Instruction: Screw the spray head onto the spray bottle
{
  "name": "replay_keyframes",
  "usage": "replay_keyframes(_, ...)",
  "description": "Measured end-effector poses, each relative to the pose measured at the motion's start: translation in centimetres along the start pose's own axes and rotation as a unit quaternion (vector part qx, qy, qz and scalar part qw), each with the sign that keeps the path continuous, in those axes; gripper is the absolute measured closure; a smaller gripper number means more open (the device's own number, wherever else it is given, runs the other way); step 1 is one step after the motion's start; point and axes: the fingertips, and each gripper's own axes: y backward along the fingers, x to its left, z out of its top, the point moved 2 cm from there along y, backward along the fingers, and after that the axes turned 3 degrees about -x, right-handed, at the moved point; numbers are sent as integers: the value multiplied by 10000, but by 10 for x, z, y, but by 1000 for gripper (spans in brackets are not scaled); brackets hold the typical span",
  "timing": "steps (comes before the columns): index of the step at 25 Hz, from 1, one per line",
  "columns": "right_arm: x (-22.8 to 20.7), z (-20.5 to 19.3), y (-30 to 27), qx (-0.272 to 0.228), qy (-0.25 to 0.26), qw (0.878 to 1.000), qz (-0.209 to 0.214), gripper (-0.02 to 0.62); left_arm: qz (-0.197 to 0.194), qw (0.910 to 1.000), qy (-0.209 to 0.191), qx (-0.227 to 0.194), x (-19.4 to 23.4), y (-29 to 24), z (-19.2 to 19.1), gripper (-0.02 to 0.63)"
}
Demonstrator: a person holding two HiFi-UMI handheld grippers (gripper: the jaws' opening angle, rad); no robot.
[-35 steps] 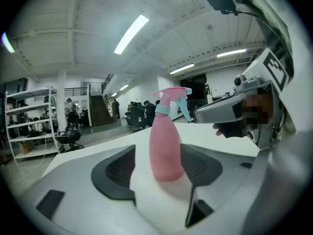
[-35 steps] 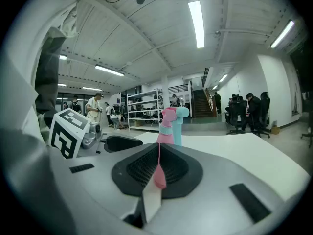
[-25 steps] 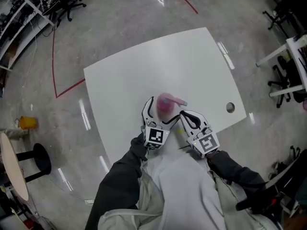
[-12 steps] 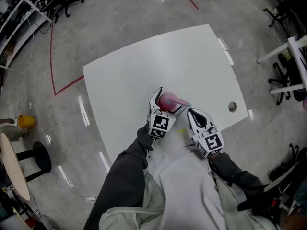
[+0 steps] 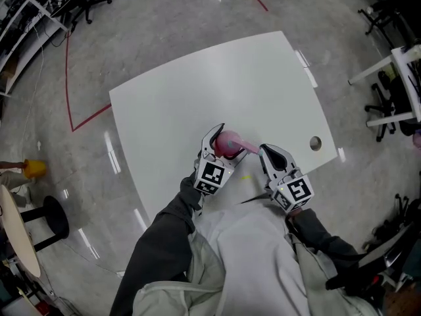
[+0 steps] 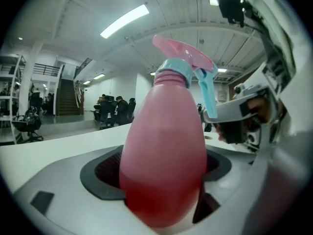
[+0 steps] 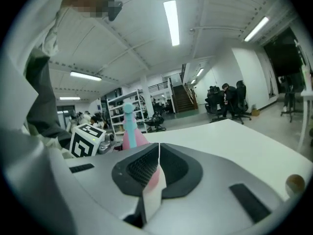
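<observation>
The left tool, its jaws just closing in, clasps the pink spray bottle standing upright on the white bench, spray head on top; the right tool, clenched empty, sits just beside it

The spray bottle, with the spray head on top, stands at the surface's near edge, between the left gripper's jaws, which have just been closing. The right gripper is just beside it on the right.
</observation>
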Motion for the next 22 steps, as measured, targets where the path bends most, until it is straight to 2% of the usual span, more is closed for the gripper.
replay_keyframes(2,4,23,-1,-114,-452,9970,614,598,-554,9979,163,-279,-13,15,28,163)
replay_keyframes(4,11,55,-3,-256,-701,9879,1360,598,-1233,9899,424,-550,-26,34,62,163)
replay_keyframes(7,27,106,-4,-473,-510,9690,2370,598,-1910,9771,601,-720,-34,62,109,163)
replay_keyframes(10,66,150,0,-628,106,9457,3188,580,-2331,9692,484,-631,-43,92,142,163)
replay_keyframes(12,103,168,5,-516,615,9260,3688,458,-2557,9641,424,-576,-51,109,155,163)
replay_keyframes(13,120,173,7,-412,834,9152,3922,443,-2673,9616,360,-507,-55,115,158,163)
replay_keyframes(16,152,182,14,-292,1209,8862,4464,443,-3132,9493,177,-209,-74,122,158,163)
replay_keyframes(18,164,186,19,-244,1296,8700,4751,443,-3325,9427,185,-190,-82,124,159,163)
replay_keyframes(22,184,184,38,17,1425,8446,5160,435,-3298,9439,72,-150,-92,134,154,164)
